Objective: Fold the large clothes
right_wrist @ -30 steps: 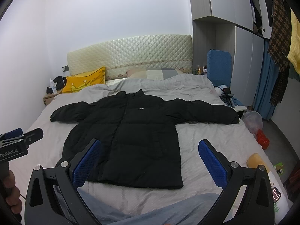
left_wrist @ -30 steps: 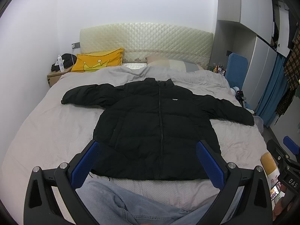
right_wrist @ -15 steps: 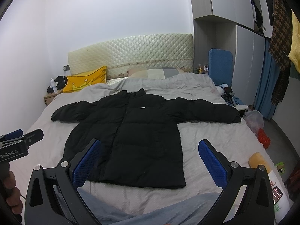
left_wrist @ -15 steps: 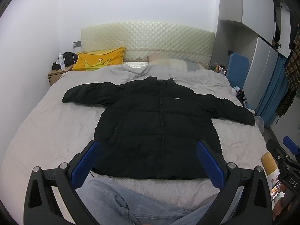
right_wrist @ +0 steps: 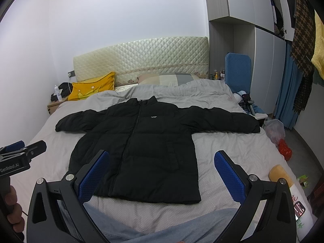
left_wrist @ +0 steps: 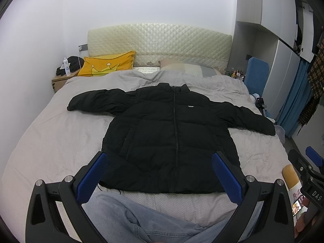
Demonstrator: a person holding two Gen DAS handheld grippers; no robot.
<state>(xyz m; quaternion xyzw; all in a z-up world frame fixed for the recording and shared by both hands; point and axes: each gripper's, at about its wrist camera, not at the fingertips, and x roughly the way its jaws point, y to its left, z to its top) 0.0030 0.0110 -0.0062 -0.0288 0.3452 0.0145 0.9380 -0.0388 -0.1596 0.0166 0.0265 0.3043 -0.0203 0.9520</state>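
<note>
The black puffer jacket (left_wrist: 172,141) lies flat on the bed (left_wrist: 50,141), front up and zipped, collar toward the quilted headboard (left_wrist: 160,42) and hem toward the foot of the bed. Both sleeves are spread straight out to the sides, one cuff reaching close to the bed's edge on the wardrobe side. Nothing is folded yet.

The left gripper (left_wrist: 160,174) hangs above the jacket's hem with its blue pads wide apart and nothing between them. The right gripper (right_wrist: 162,174) is just as wide and just as empty, hovering over the hem corner on the wardrobe side. A person's denim-clad legs (left_wrist: 141,222) sit just short of the hem.

This looks like bulky, padded stuff: light for its size, soft, springy, likely to puff back open after a fold. The shell appears smooth, so a shallow pinch could slide off. I'd take each sleeve near its cuff, biting through the full thickness, and lay it across the chest; afterwards the hem corners make the sensible hold for bringing the bottom up toward the collar.

A yellow pillow (left_wrist: 107,64) rests against the headboard, well clear of the jacket.
</note>
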